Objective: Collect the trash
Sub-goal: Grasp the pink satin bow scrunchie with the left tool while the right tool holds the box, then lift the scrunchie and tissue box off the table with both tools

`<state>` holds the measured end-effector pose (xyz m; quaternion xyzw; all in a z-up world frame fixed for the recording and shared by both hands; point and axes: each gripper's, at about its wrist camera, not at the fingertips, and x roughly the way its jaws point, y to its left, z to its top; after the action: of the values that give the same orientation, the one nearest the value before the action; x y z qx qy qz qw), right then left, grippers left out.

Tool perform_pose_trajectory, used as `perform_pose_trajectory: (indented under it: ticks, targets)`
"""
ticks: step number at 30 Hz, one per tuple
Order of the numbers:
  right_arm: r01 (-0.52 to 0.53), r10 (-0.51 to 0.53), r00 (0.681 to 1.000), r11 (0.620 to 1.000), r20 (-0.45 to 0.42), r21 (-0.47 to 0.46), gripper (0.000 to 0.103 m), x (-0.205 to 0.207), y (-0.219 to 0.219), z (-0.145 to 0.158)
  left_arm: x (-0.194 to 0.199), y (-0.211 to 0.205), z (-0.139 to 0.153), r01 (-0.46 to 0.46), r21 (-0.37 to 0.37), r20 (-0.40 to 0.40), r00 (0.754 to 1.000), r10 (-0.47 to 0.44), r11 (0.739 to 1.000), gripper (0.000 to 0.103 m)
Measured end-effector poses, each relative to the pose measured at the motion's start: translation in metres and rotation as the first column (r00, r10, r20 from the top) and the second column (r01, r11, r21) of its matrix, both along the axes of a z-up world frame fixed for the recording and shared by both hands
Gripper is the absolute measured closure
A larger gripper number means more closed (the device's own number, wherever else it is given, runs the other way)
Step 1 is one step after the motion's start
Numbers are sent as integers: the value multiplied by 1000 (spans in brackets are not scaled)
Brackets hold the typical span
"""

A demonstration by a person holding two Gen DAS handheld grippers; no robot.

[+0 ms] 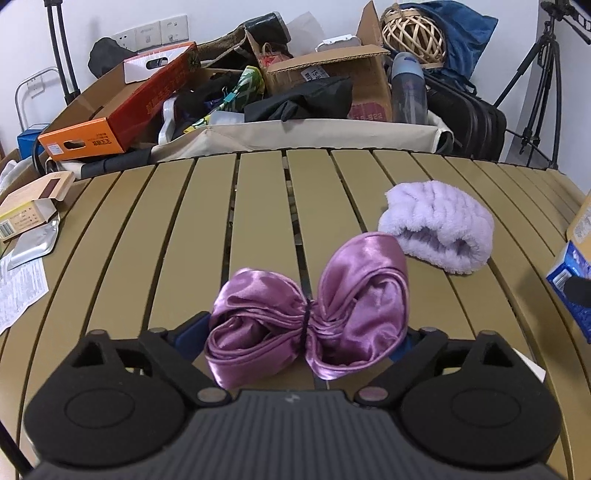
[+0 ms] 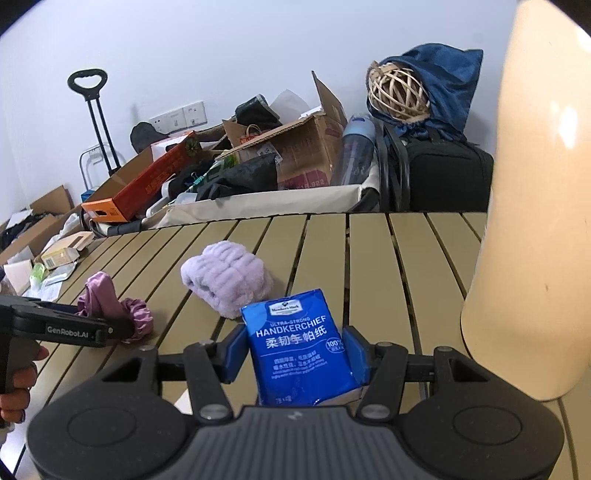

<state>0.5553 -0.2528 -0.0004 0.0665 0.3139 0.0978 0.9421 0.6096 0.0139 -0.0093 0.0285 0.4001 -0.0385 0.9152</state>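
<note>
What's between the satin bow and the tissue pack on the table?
The fluffy lilac headband lies between the satin bow and the tissue pack, seen best in the right wrist view.

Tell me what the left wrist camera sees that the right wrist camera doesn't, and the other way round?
Only the left view shows the satin bow spread whole between the open left hand-held gripper, and tripods by the wall.

Only the right view shows the right hand-held gripper shut on the handkerchief pack, a cream object close by, and a person's hand holding the left tool.

Both show the slatted table, the fluffy lilac headband, the wicker ball and the clutter behind.
</note>
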Motion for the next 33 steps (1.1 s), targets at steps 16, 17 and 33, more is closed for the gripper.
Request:
perform_pose_trajectory:
  ticks: [16, 17, 33]
  targets:
    - [-19, 19, 1000, 1000, -6, 16, 48, -6, 10, -2, -25, 4, 15, 34, -3, 94, 995, -34, 999, 63]
    - [-21, 21, 1000, 1000, -4, 17, 48, -7, 11, -2, -27, 4, 16, 34, 2, 100, 994, -34, 999, 63]
    - [-66, 65, 997, 997, 35, 28, 48, -44, 26, 25, -76, 14, 59, 12, 8, 187, 982, -14, 1000, 63]
